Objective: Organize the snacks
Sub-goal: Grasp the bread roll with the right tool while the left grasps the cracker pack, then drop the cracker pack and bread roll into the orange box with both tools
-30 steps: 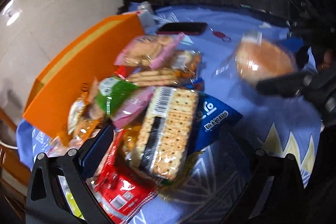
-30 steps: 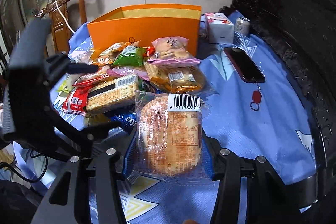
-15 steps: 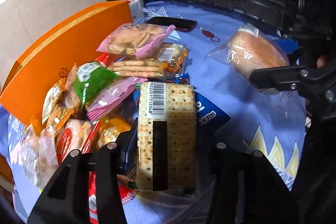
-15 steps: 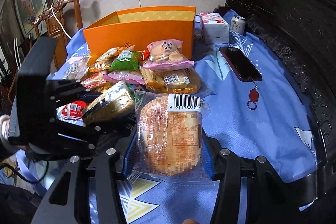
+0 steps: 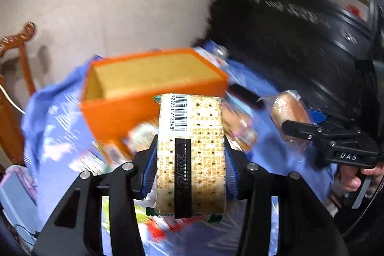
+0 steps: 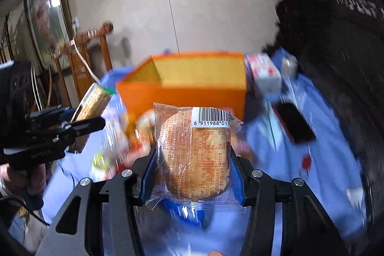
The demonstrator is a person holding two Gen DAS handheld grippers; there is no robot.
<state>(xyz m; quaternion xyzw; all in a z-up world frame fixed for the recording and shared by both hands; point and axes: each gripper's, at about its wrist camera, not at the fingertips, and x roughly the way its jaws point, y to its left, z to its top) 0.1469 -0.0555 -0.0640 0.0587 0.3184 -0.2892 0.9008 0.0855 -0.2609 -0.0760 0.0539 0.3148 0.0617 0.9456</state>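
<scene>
Crackers (image 5: 190, 155), a clear-wrapped pack with the barcode end pointing away, sit clamped between the blue pads of the left gripper (image 5: 190, 174), held in the air in front of the orange box (image 5: 153, 85). Right gripper (image 6: 193, 174) is clenched on a wrapped bun (image 6: 194, 157) (round, golden, label upward), also held off the blue cloth (image 6: 324, 160). The box stands open beyond both, its inside bare where visible. Loose snacks (image 5: 112, 148) lie blurred on the cloth before it, and a phone (image 6: 295, 122) lies to the right.

Pale wall (image 6: 211, 16), carved wooden chair (image 6: 84, 56), dark ornate cabinet (image 5: 300, 40).
</scene>
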